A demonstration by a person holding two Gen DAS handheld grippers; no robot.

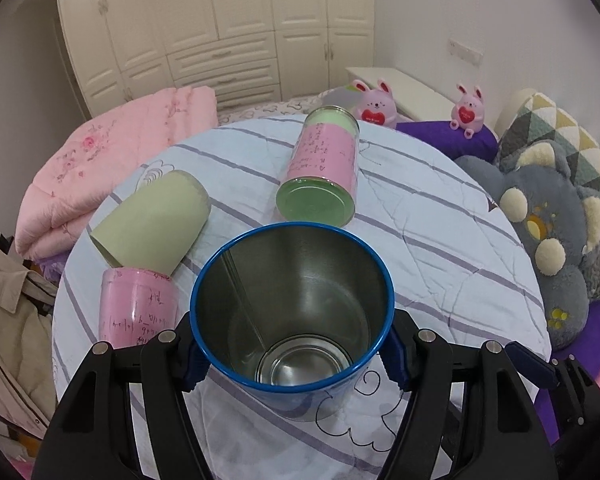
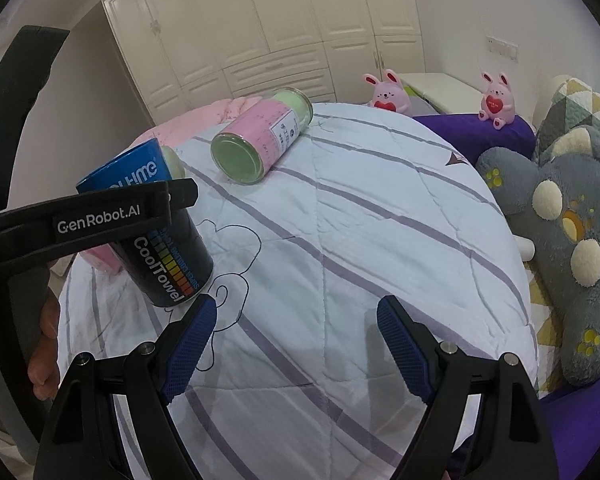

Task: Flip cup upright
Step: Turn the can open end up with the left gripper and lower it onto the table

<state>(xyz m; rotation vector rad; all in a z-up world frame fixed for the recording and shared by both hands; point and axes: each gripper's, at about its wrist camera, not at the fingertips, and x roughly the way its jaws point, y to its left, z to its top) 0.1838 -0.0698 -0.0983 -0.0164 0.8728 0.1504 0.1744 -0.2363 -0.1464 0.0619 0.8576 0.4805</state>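
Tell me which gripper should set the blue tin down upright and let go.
Left. The left gripper already clamps the blue tin, mouth up, low over the striped quilt. The right gripper is open, holds nothing, and sits beside the tin.

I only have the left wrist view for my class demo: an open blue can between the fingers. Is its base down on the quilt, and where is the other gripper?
Observer: The blue can stands nearly upright, mouth up, its base on the quilt, tilted slightly.
Operator: Any writing on it?
Observer: Yes, "CoolTowel" runs down its dark lower side.
Operator: And the right gripper?
Observer: The right gripper is open and empty over the quilt, to the right of the can.
Operator: Is the left gripper's hold visible from there?
Observer: One finger of the left gripper crosses the can's side.
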